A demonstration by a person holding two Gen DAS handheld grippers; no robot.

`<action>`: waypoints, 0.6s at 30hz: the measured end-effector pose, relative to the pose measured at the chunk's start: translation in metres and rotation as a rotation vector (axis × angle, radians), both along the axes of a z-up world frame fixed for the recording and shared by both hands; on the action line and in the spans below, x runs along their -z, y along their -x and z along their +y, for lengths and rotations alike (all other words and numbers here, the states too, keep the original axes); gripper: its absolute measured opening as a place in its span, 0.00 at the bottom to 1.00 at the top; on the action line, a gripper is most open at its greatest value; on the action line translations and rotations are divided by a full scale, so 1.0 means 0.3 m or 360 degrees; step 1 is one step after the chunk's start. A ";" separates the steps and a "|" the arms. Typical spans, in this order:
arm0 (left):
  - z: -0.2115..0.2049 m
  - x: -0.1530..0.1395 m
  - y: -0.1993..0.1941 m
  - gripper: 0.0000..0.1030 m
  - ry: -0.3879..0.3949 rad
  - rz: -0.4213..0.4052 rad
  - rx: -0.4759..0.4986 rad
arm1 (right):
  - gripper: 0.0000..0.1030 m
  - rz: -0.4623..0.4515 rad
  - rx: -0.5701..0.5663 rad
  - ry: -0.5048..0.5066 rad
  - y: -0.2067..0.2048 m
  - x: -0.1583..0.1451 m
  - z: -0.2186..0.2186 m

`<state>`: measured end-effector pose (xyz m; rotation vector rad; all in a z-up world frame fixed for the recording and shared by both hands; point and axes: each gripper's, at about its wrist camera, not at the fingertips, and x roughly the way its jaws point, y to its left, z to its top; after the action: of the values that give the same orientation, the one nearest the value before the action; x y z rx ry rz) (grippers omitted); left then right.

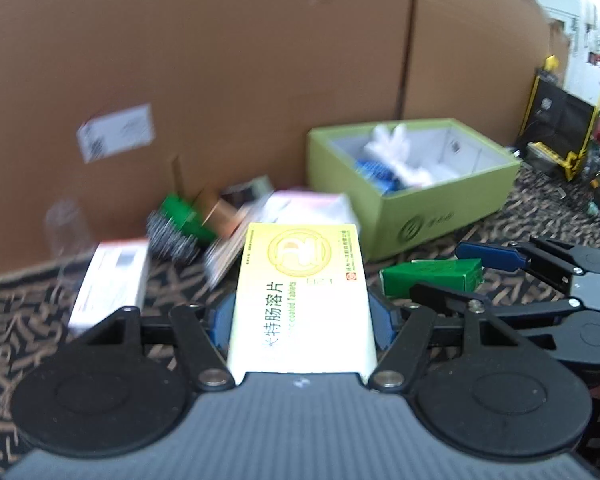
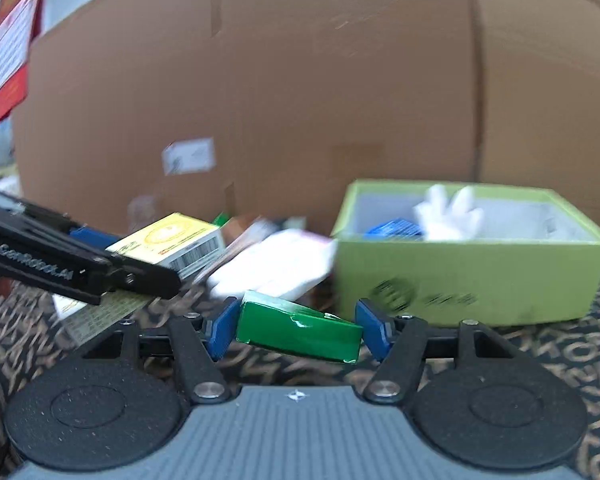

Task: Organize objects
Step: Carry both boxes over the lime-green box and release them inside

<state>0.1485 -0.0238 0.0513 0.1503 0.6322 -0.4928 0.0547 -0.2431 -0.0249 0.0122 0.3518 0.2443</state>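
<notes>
**Two grippers, each holding a carton, before a lime-green box on a patterned cloth**

Left wrist view: the left gripper grasps a yellow medicine box, its blue pads pressed against the two long sides; the box lies lengthwise between the fingers and points toward the clutter ahead. Directly beyond its far end sits a white-and-pink packet, and to the left of that a green-capped wire brush and a copper-coloured item, blurred and crowded together. A white carton lies on the cloth at the left, just beside the left finger. A clear plastic cup stands faintly behind it, against the large cardboard carton that closes off the whole background.

Right wrist view: the right gripper has its jaws closed on a small green box, held tilted, the right end lower, above the patterned tablecloth. The left gripper's black finger and the yellow medicine box enter from the left, near the green box but apart from it. The white-and-pink packet lies just behind the green box, between it and the lime-green open box, which stands ahead and to the right. Inside that box a white glove and a blue object show above the rim; the rest of the interior appears bare white. Motion blur softens most of the mid-ground items, so their labels cannot be read.
</notes>
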 end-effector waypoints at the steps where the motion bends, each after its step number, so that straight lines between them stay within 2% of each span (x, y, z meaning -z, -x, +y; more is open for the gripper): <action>1: -0.026 -0.018 -0.005 0.63 0.0006 -0.0016 0.0014 | 0.66 -0.0026 0.0043 -0.0008 -0.003 -0.010 -0.024; 7: -0.205 -0.111 -0.048 0.63 0.0031 -0.0118 0.0087 | 0.66 -0.0171 0.0329 -0.0076 -0.056 -0.048 -0.181; 11: -0.331 -0.141 -0.122 0.63 0.0085 -0.0065 0.0131 | 0.66 -0.0244 0.0459 -0.0053 -0.126 -0.058 -0.267; 15: -0.453 -0.135 -0.215 0.63 0.0113 -0.0017 0.0149 | 0.65 -0.0363 0.0568 0.0055 -0.192 -0.085 -0.332; 18: -0.533 -0.115 -0.288 0.63 0.0088 -0.0020 0.0140 | 0.65 -0.0392 0.0617 0.0015 -0.252 -0.086 -0.392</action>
<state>0.2349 -0.1837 0.0858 0.1290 0.6009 -0.5933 0.1301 -0.3608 0.0010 0.0401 0.1001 -0.1399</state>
